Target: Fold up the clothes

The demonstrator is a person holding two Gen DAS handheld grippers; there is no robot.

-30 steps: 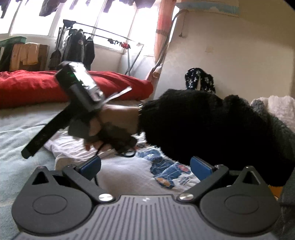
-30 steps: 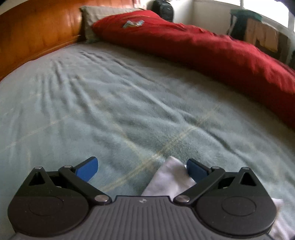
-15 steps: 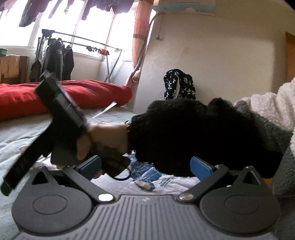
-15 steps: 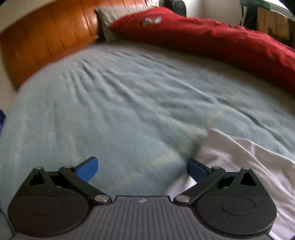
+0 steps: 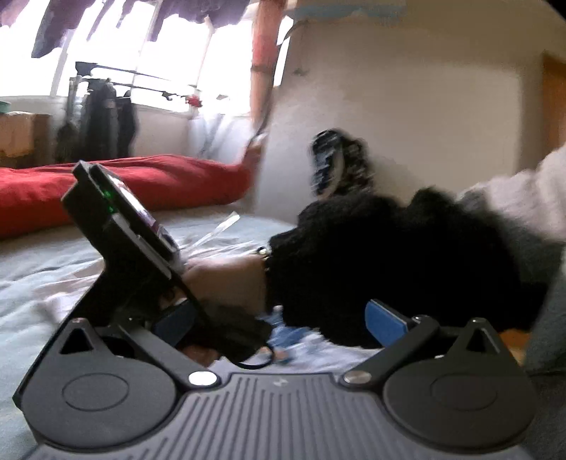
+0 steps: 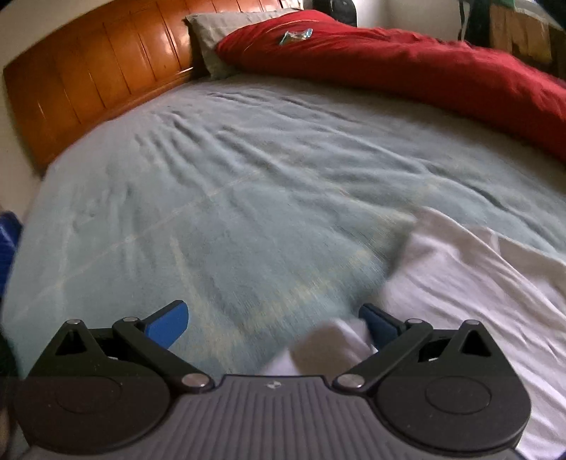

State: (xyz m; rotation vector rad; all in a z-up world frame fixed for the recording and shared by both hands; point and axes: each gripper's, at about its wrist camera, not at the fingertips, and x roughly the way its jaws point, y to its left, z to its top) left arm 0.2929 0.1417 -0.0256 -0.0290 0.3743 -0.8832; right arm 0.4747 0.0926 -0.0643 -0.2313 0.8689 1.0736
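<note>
White garment [image 6: 460,276] on bed | both claws spread | left view blurred, perhaps mid-motion

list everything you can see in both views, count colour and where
white t-shirt: 1, white with a blue print, spread on the bed by the right gripper
bed sheet: 1, pale blue-grey, covering the mattress
duvet: 1, red, heaped along the far side of the bed
pillow: 1, grey, against the headboard
headboard: 1, orange-brown wood, head of the bed
wrapper: 1, teal, on the duvet
clothes rack: 1, dark, with dark garments, by the window
patterned garment: 1, black and white, by the wall
sleeve: 1, black fleece, across the left view
hand: 1, gripping the right gripper's handle
left gripper: 1, black with blue pads, open
right gripper: 1, black with blue pads, open, at the shirt edge
</note>
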